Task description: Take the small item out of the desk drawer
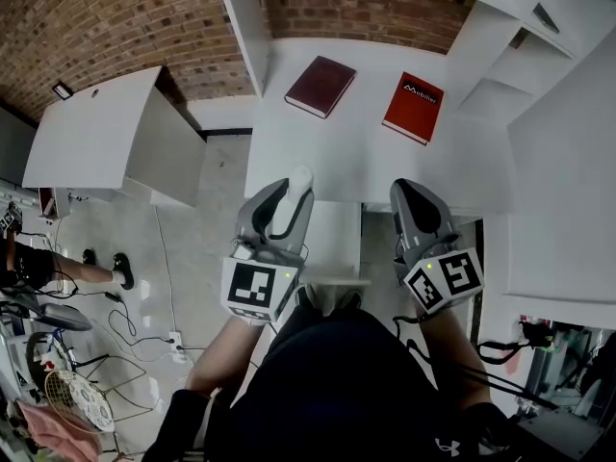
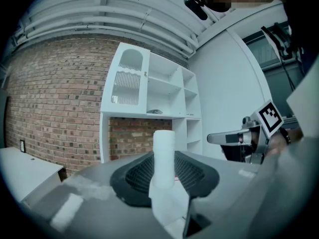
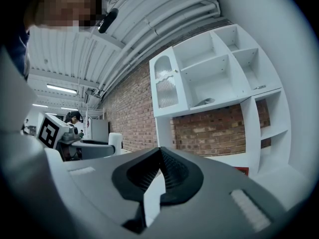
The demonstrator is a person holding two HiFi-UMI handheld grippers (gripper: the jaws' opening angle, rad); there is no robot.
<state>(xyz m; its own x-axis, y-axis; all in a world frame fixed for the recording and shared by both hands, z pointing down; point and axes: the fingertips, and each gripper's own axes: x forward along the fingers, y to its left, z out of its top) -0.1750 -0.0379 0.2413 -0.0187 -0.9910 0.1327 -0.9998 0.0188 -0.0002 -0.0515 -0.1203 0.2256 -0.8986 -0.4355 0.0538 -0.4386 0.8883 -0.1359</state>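
Two jaws of the left gripper (image 1: 289, 189) clamp a small white cylinder (image 2: 163, 151). At its three o'clock, the right gripper (image 1: 412, 195) has its jaws closed on nothing.

The desk (image 1: 337, 162) is white. On it, a maroon book (image 1: 320, 86) lies left and a red book (image 1: 414, 107) right. The brick wall (image 1: 115, 27) is red-brown. The left gripper (image 1: 296, 192) and right gripper (image 1: 412, 200) are grey, with black-and-white square markers. The small item (image 1: 302, 179) is white.

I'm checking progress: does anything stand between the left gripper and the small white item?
Nothing does: the left gripper already grips the item, which stands upright between its fingers.
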